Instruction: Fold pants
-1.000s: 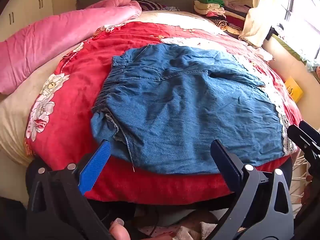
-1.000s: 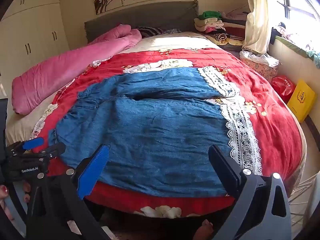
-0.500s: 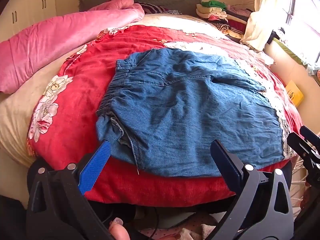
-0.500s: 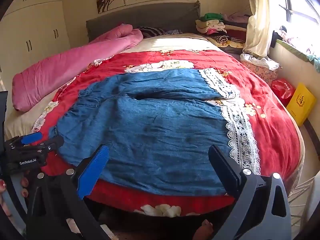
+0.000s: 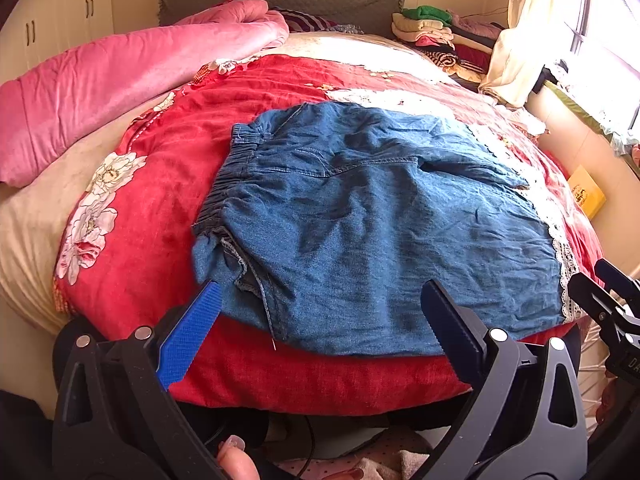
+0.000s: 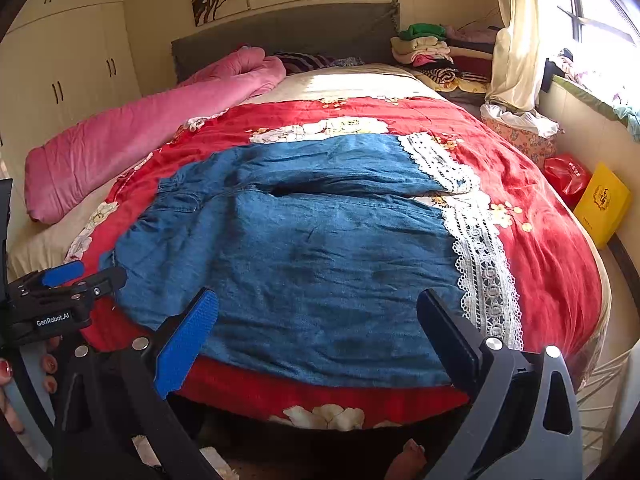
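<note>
Blue denim pants (image 5: 360,224) (image 6: 304,256) with white lace hems (image 6: 480,264) lie spread flat on the red floral bedspread, elastic waistband (image 5: 228,184) to the left. My left gripper (image 5: 320,320) hovers open over the near edge of the pants by the waist corner, holding nothing. My right gripper (image 6: 316,328) hovers open over the near edge of the leg section, also holding nothing. Each gripper shows at the side of the other's view: the right one (image 5: 612,300) and the left one (image 6: 60,292).
A pink rolled quilt (image 6: 140,136) lies along the bed's left side. Folded clothes (image 6: 432,52) are stacked by the headboard. A yellow box (image 6: 602,204) and a red bag (image 6: 566,176) sit on the floor at the right, below a window ledge.
Both grippers have pulled back slightly and risen; the pants look a little farther off. The pants have not moved and both grippers stay open.
</note>
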